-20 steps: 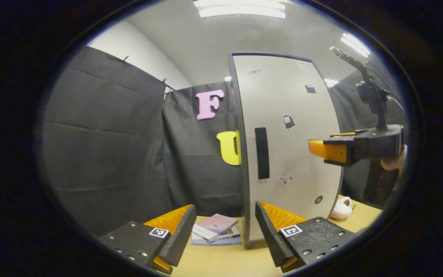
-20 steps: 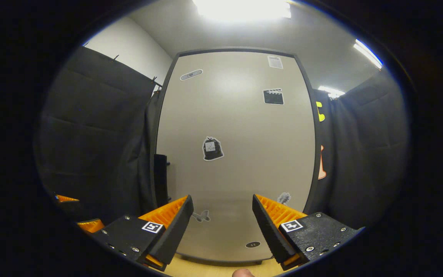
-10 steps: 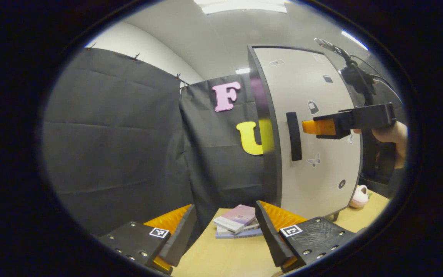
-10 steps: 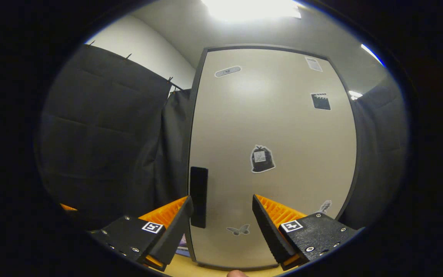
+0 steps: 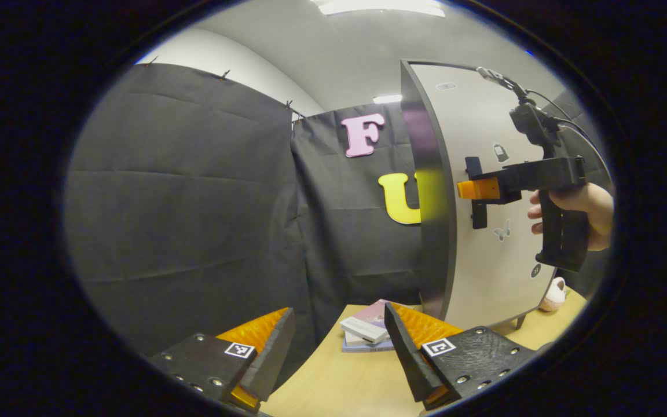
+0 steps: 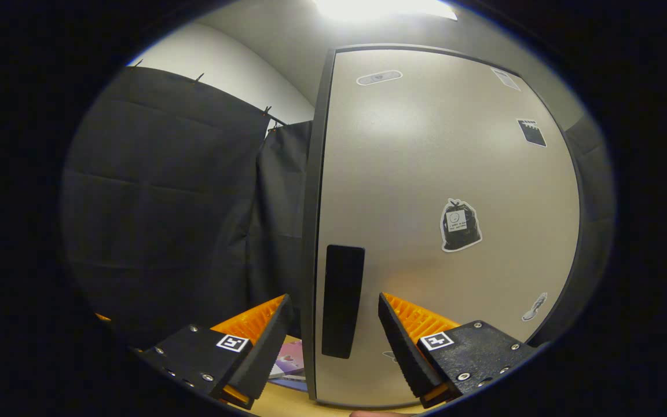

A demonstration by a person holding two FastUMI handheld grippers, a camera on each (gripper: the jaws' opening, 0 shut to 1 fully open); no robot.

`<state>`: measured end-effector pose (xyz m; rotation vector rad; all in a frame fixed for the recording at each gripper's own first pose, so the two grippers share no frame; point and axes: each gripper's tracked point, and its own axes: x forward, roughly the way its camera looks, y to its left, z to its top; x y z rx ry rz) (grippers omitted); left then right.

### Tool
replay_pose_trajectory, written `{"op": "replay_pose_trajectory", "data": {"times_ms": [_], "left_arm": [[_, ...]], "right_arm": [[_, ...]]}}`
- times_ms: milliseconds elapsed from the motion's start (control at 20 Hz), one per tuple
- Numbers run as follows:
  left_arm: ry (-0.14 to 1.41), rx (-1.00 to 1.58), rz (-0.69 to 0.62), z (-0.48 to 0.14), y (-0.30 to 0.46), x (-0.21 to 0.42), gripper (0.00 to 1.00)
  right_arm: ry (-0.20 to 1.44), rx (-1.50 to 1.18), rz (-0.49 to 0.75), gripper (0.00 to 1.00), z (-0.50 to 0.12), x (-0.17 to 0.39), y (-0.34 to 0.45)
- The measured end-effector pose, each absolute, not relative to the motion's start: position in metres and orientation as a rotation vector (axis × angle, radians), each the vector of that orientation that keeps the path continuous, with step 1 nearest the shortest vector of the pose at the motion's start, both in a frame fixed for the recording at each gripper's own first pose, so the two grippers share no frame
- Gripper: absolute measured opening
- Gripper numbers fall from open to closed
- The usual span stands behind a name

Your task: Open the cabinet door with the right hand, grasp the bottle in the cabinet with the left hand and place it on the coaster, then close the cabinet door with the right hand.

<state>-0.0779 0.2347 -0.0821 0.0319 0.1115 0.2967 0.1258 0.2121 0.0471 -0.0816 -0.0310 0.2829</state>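
Observation:
A tall pale cabinet door [image 6: 443, 191] with a dark frame stands shut in front of me, stickers scattered over it. Its black vertical handle [image 6: 342, 300] lies between the fingers of my right gripper [image 6: 333, 341], which is open and close to the door's left edge. In the left gripper view the cabinet [image 5: 484, 191] sits at the right, seen from its side. There the right gripper [image 5: 472, 190], held by a hand [image 5: 576, 202], reaches the handle [image 5: 476, 217]. My left gripper [image 5: 339, 353] hangs open over the wooden table [image 5: 333, 382], holding nothing. The bottle is hidden.
A small stack of books [image 5: 368, 333] lies on the table left of the cabinet's foot. A pink plush toy [image 5: 554, 294] sits on the table to the cabinet's right. Black cloth walls stand behind and to the left.
The right gripper has closed in on the door until the handle sits between its fingers. The left gripper has swung left, so the cabinet has slid toward the right of its view.

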Motion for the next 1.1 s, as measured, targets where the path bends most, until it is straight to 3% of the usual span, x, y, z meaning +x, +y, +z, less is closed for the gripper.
{"op": "replay_pose_trajectory", "data": {"times_ms": [250,350,400,500,900,1100], "left_arm": [[0.114,0.015,0.328,-0.085,0.246,-0.079,0.95],[0.114,0.003,0.329,-0.088,0.246,-0.078,0.95],[0.114,-0.001,0.329,-0.089,0.246,-0.08,0.89],[0.121,-0.004,0.327,-0.093,0.246,-0.082,0.89],[0.138,-0.023,0.345,-0.1,0.254,-0.091,0.89],[0.147,-0.023,0.341,-0.104,0.252,-0.093,0.89]], "right_arm": [[0.034,-0.102,0.315,0.88,0.031,0.135,0.225],[0.063,-0.14,0.267,0.78,0.027,0.14,0.217],[0.077,-0.171,0.235,0.64,0.025,0.143,0.212],[0.095,-0.197,0.238,0.41,0.021,0.144,0.211],[0.174,-0.099,0.314,0.23,0.018,0.143,0.212],[0.175,-0.103,0.352,0.2,0.016,0.14,0.211]]}}
